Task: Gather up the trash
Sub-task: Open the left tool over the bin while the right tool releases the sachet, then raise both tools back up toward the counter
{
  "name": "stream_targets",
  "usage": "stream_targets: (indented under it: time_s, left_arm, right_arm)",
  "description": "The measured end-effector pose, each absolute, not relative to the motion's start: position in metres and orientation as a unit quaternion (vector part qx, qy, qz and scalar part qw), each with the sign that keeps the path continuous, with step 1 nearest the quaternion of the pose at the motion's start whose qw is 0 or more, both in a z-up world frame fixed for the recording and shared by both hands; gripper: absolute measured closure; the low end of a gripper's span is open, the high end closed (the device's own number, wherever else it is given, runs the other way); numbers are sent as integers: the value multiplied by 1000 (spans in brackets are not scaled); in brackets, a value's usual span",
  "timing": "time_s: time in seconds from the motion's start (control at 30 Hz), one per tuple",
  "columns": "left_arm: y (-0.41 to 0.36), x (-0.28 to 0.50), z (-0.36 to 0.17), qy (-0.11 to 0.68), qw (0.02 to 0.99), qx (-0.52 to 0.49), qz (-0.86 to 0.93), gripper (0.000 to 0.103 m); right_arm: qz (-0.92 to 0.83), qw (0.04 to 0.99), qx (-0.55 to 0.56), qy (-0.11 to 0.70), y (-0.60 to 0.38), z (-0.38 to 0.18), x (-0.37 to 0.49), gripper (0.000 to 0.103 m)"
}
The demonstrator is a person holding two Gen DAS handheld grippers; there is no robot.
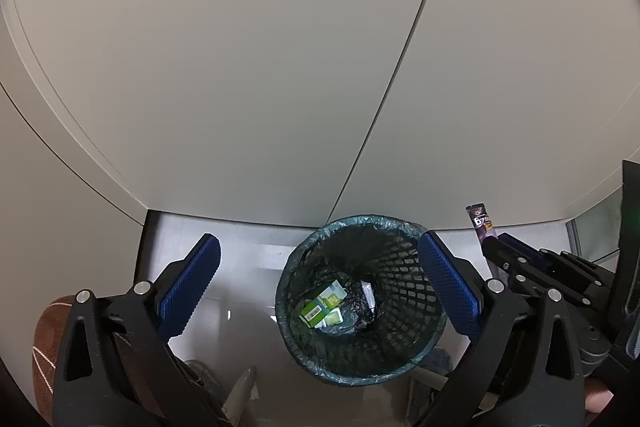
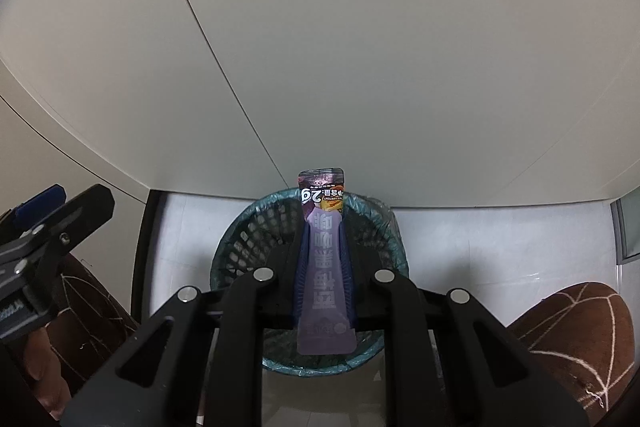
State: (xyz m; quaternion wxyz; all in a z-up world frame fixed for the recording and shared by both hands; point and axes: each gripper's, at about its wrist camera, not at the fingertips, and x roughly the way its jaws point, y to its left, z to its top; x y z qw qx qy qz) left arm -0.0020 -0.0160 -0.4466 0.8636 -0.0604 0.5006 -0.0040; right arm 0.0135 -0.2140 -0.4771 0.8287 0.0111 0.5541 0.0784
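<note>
Below left fingers (image 1: 318, 281), spread wide and empty: mesh bin (image 1: 400, 259) holding green cartons (image 1: 324, 307). Right fingers (image 2: 323, 259) clamped on purple sachet (image 2: 322, 267), above bin.

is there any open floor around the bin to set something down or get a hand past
Free: the pale floor between the dark wall edge and the black mesh bin with its green liner. Crowded: the near side below the bin's rim, with crumpled litter and brown slippers. Above the bin, the right gripper grips a purple sachet.
</note>
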Motion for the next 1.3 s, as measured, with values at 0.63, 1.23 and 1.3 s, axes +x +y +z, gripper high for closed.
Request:
stream_targets:
  time_s: [0.63,1.23,1.3]
  left_arm:
    - [-8,2,-459,534,842,-74,11,6]
    - [-17,1,-455,545,836,-67,0,6]
    - [-17,-1,-443,538,840,-66,-2,6]
  right_arm:
    - [60,831,-35,552,-199,-483,12,28]
    - [11,854,-17,520,-227,-444,11,12]
    - [13,854,-8,521,-232,-432,10,12]
